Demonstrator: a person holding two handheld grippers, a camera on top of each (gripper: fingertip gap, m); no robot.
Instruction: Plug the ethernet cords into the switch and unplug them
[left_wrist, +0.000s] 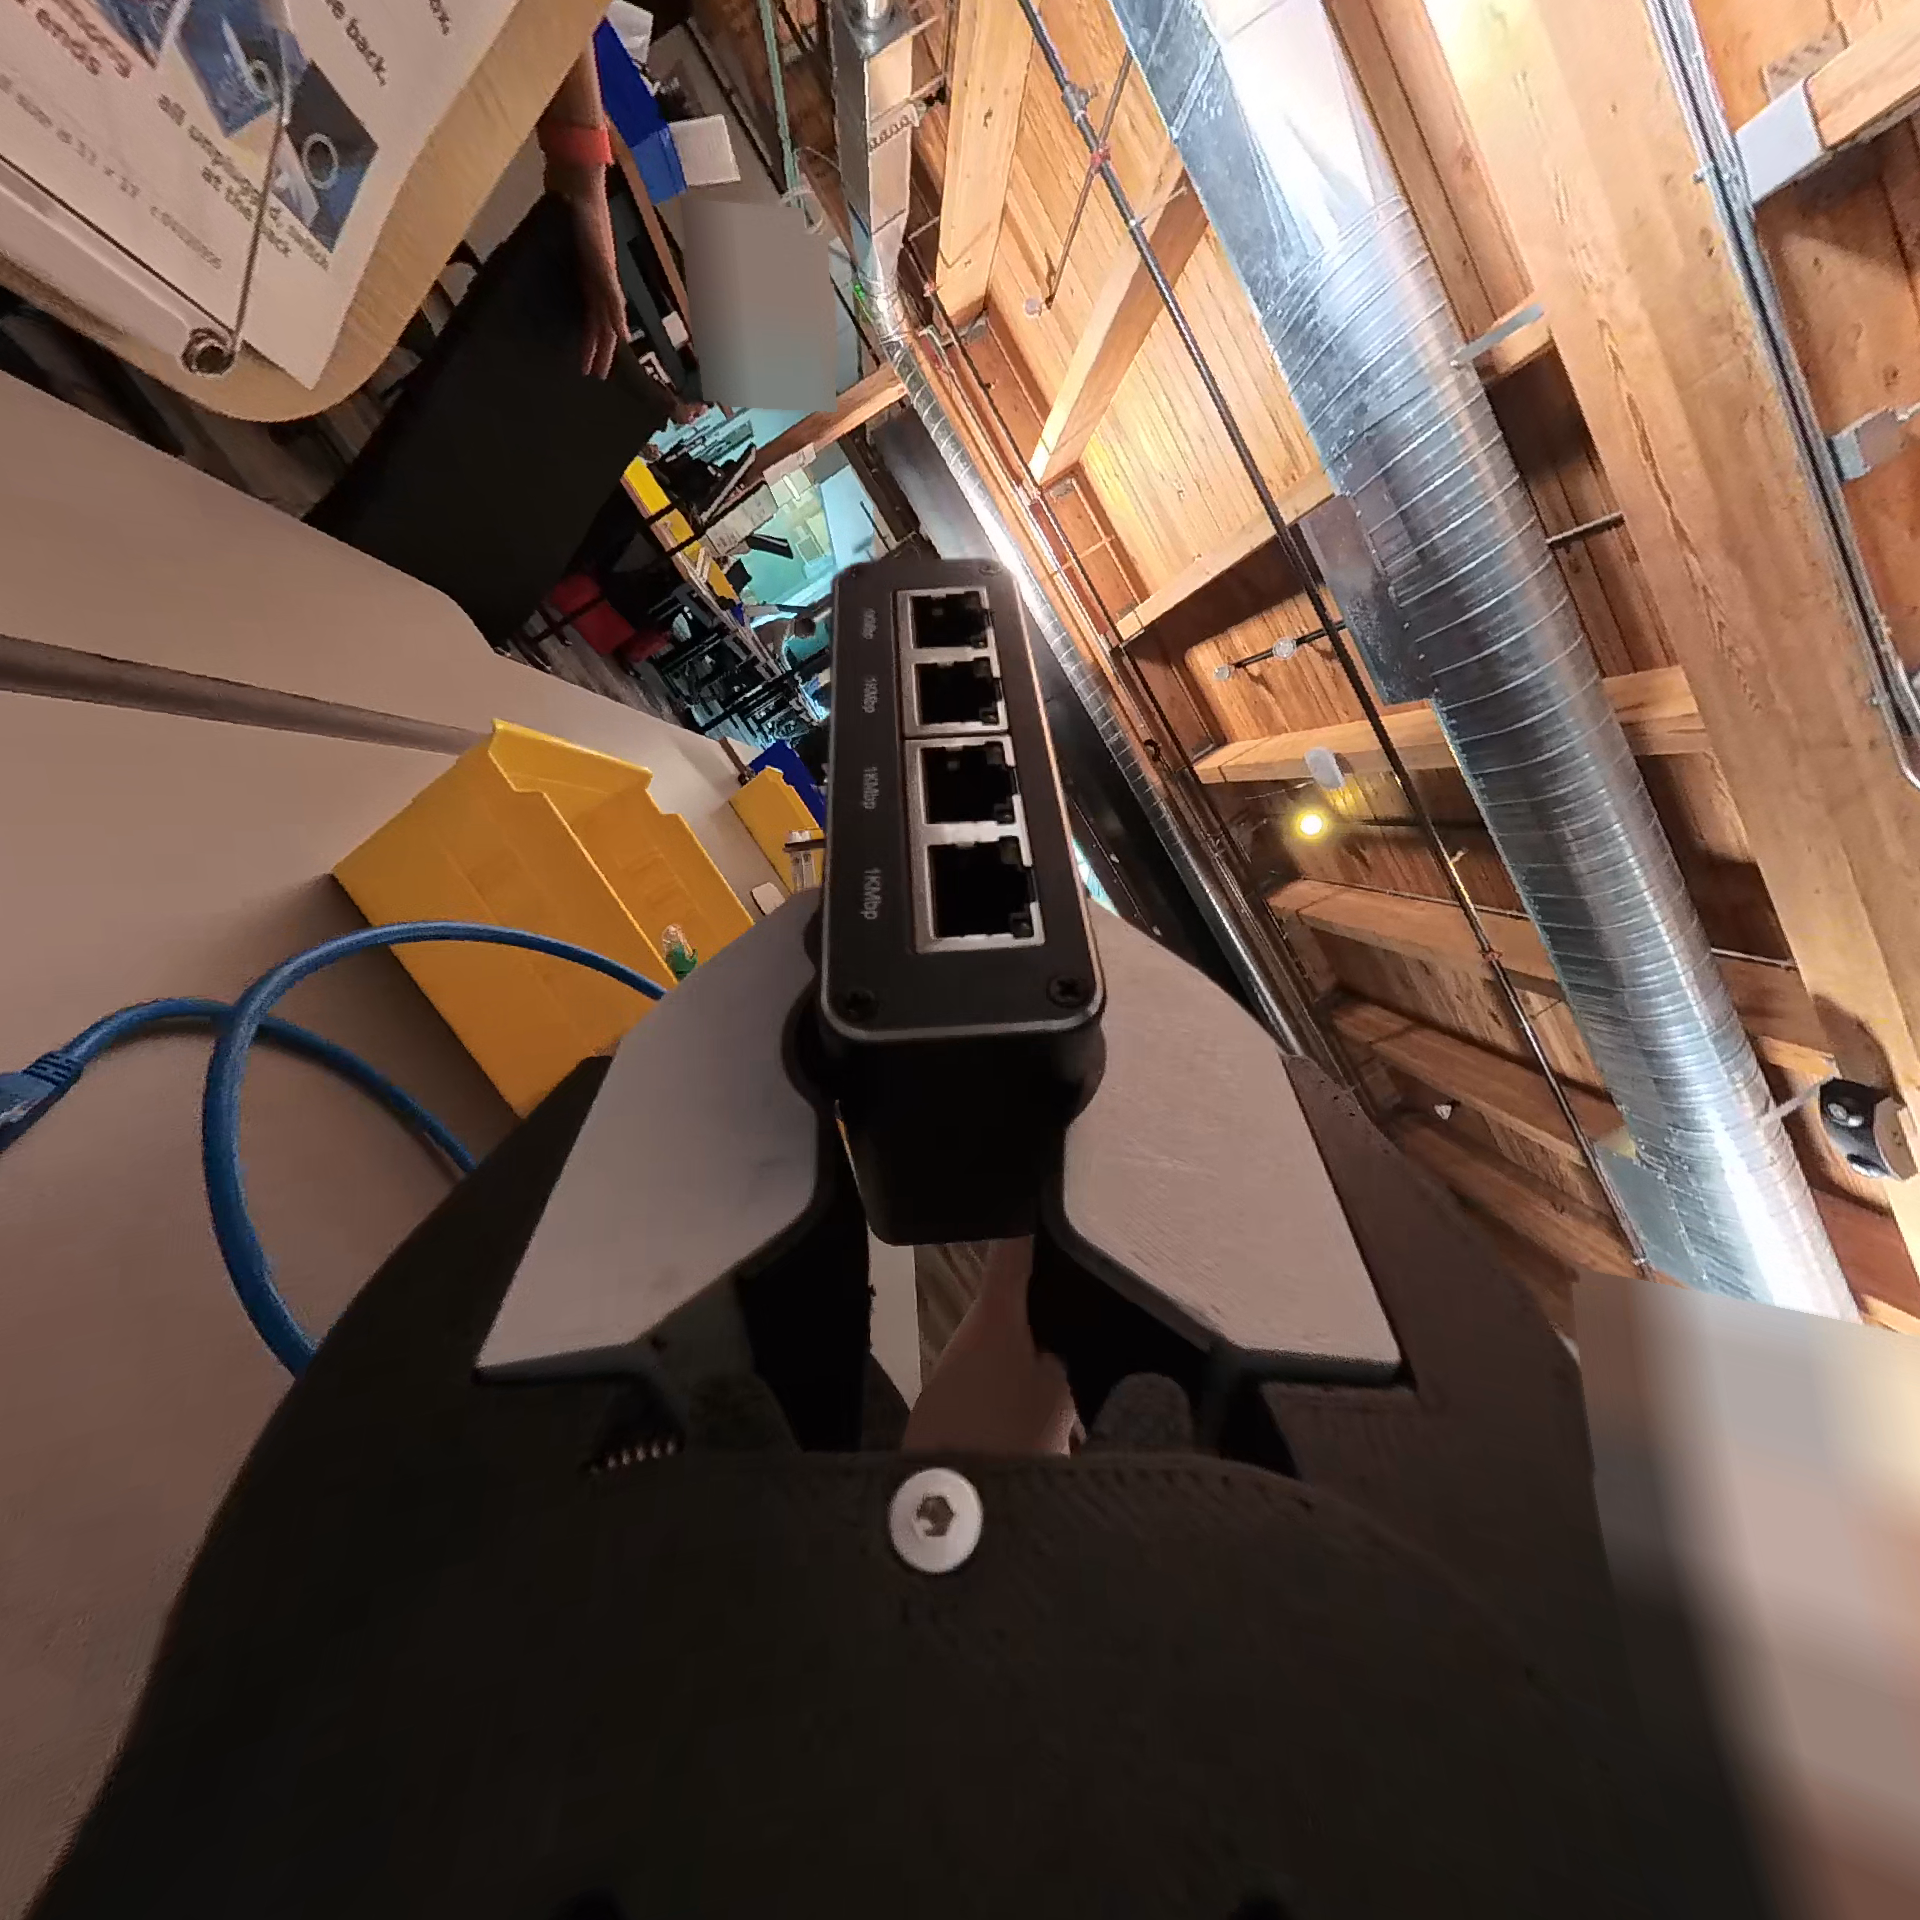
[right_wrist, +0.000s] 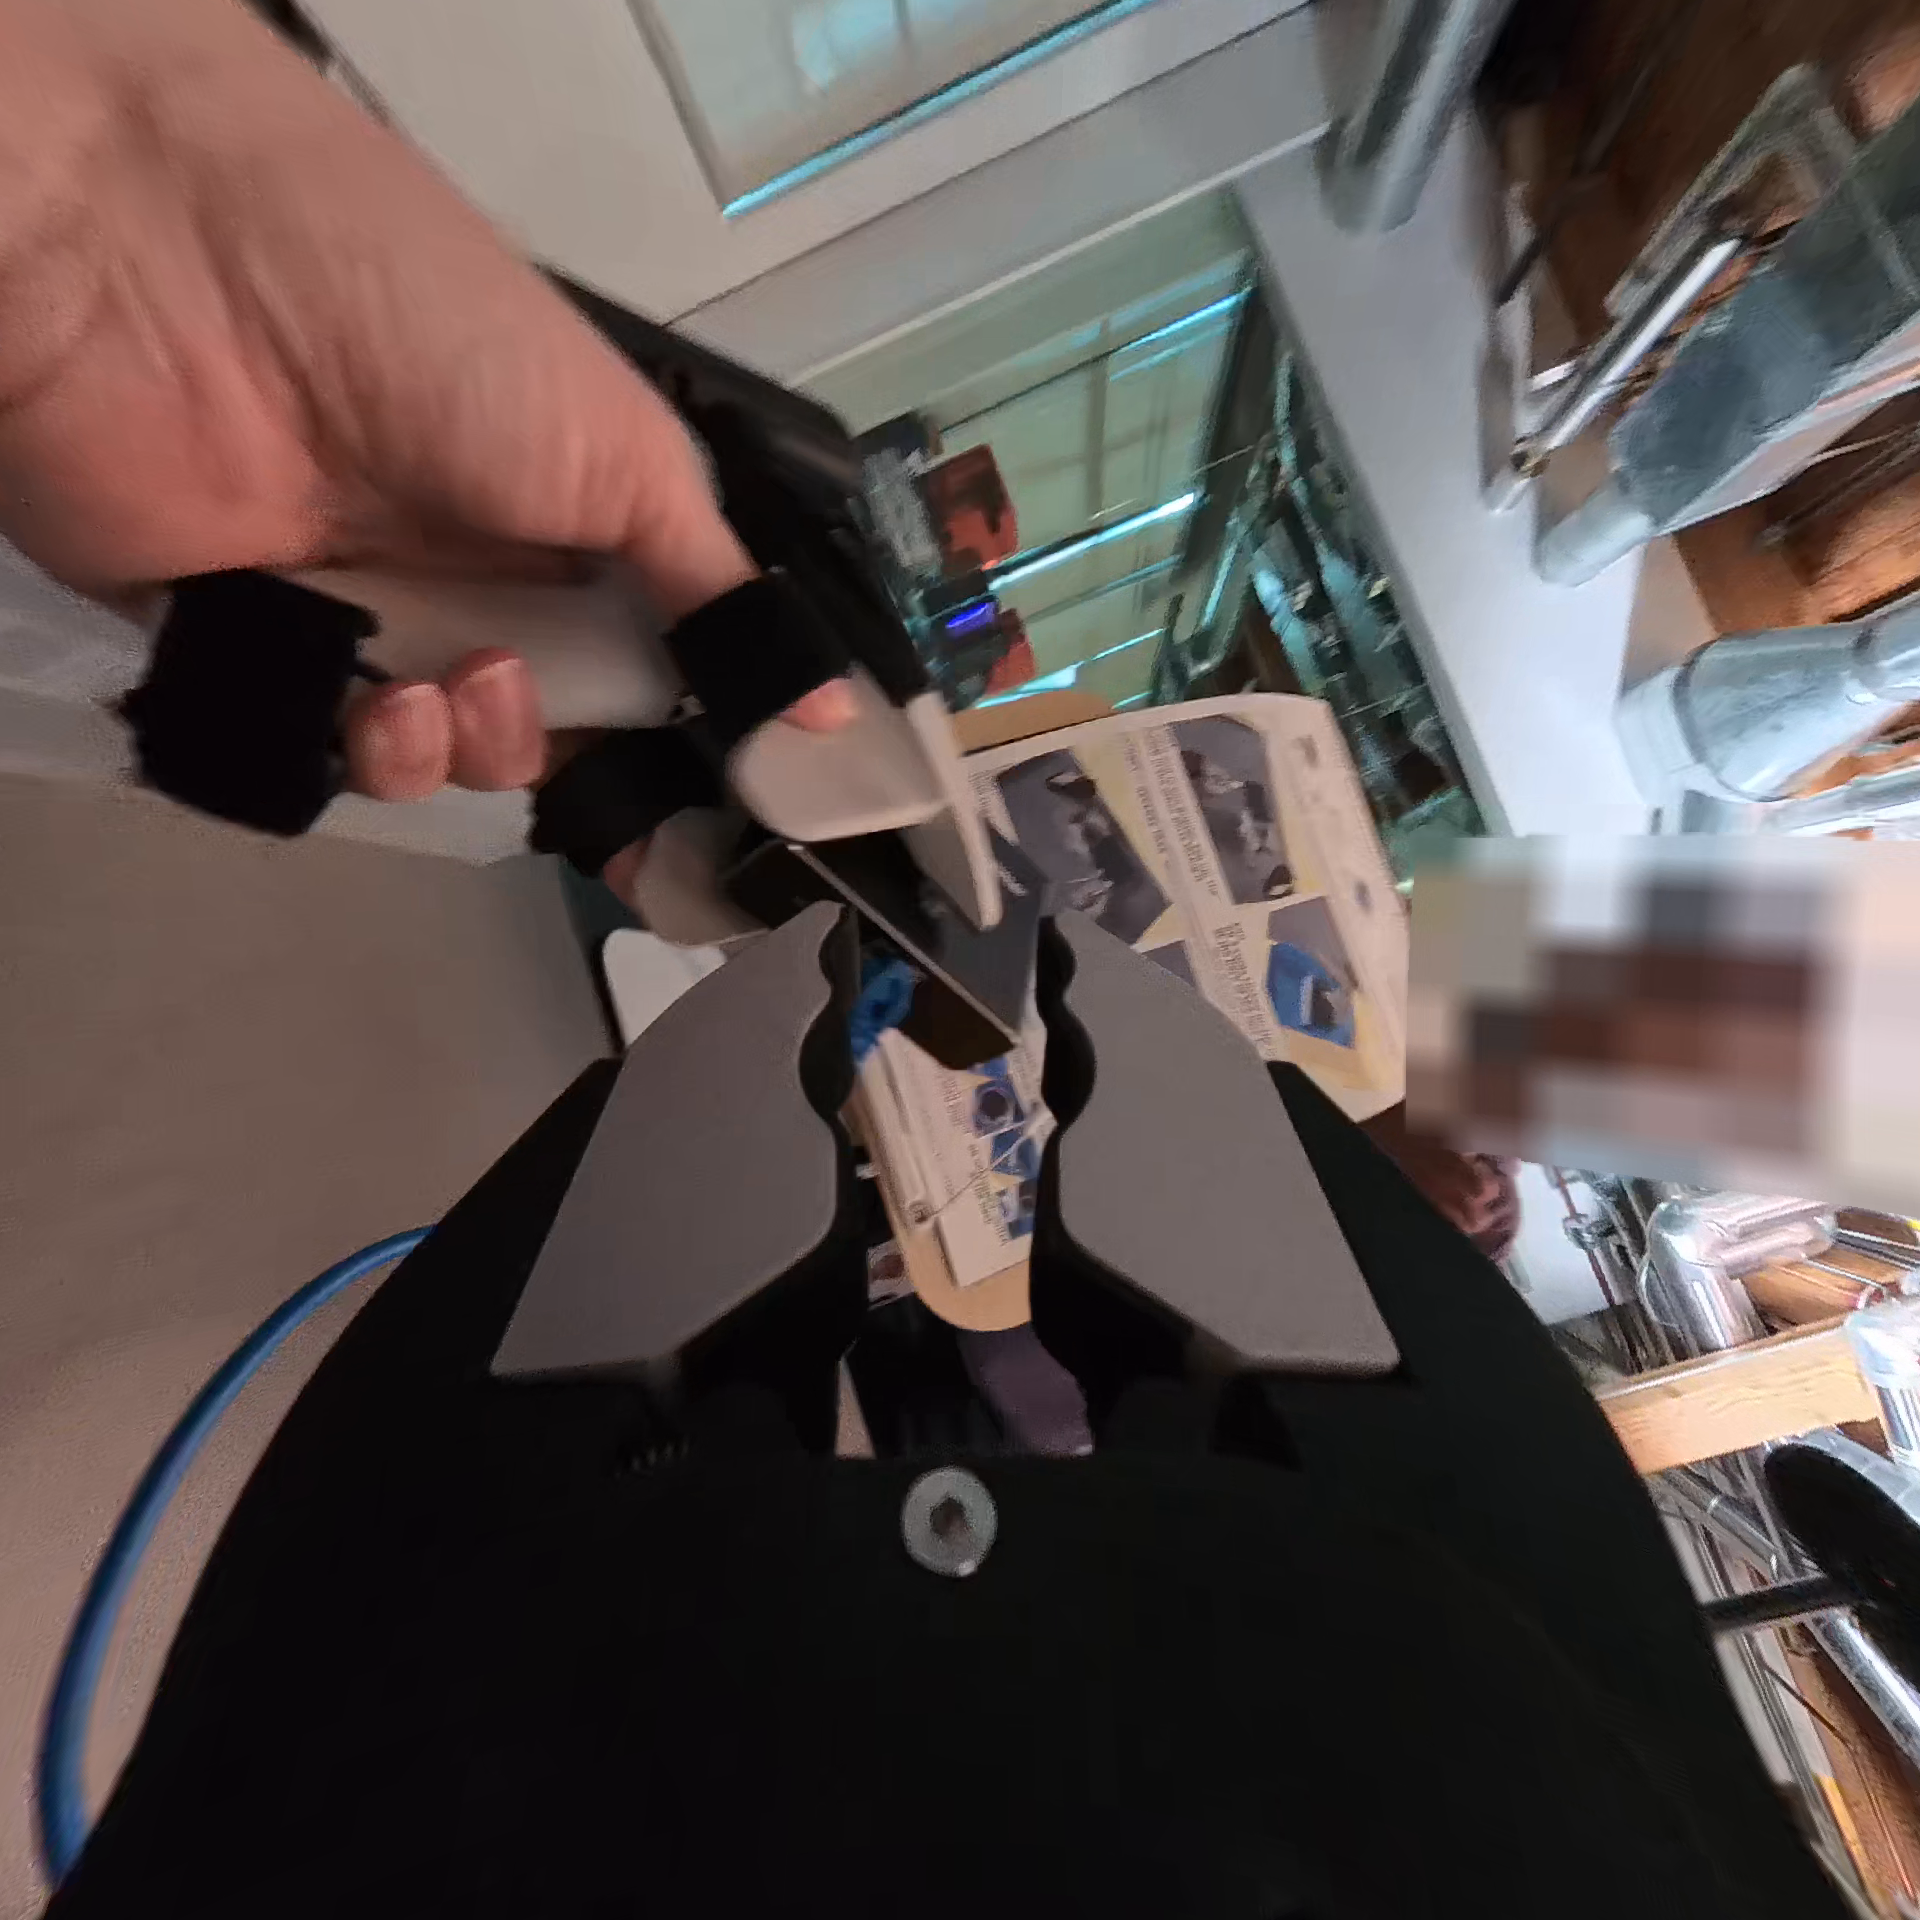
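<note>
My left gripper (left_wrist: 956, 997) is shut on a black switch (left_wrist: 961, 810) and holds it up in the air, port face toward the camera. Its several ports are all empty. A blue ethernet cord (left_wrist: 249, 1143) lies looped on the beige table (left_wrist: 156, 644), one plug at the far left edge (left_wrist: 16, 1091). In the right wrist view my right gripper (right_wrist: 945, 935) has its jaws apart, just in front of the switch (right_wrist: 966, 997). A blue plug (right_wrist: 883, 997) shows by its left fingertip; I cannot tell whether they touch. A hand (right_wrist: 312, 364) holds the left gripper (right_wrist: 852, 779). The blue cord (right_wrist: 125, 1507) curves at lower left.
A yellow bin (left_wrist: 540, 883) stands on the table beyond the cord. A printed sheet on a wooden board (right_wrist: 1195, 883) lies behind the switch; it also shows in the left wrist view (left_wrist: 208, 156). The right wrist view is motion-blurred.
</note>
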